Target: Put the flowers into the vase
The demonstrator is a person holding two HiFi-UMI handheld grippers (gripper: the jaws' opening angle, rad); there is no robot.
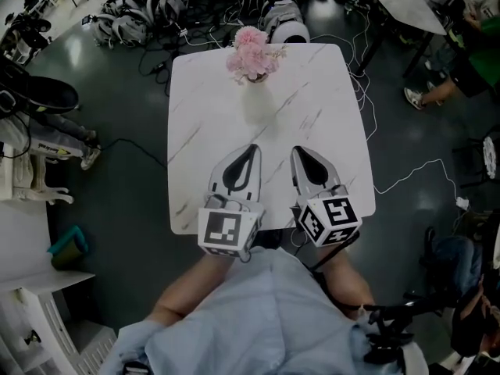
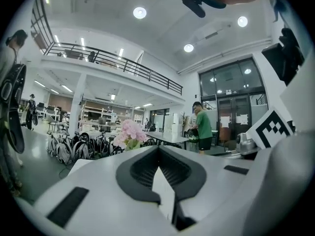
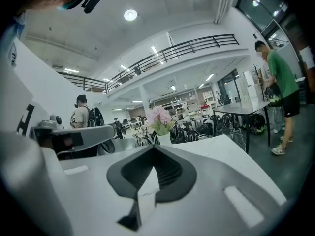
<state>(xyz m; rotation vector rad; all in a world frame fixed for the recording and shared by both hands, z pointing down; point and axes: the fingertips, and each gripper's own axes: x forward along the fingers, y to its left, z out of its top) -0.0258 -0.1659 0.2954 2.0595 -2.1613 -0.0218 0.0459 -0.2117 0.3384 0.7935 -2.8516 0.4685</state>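
The table [image 1: 328, 131] carries the flowers [image 1: 251, 53], standing in what looks like a pale vase [image 1: 255, 100] at its far edge, so the job seems done. The left gripper [image 1: 250, 151] and right gripper [image 1: 301, 153] hang clenched and empty over the near edge.

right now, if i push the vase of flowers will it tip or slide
Probably tippy: the vase looks narrow, and the pink flowers spread wider than it up top. On the glossy marble table it may slide first if pushed low. It looks rigid, possibly breakable.

vase [image 1: 255, 101] barely distinct against white table [image 1: 312, 123], person in green [image 1: 469, 69] cut off at right edge
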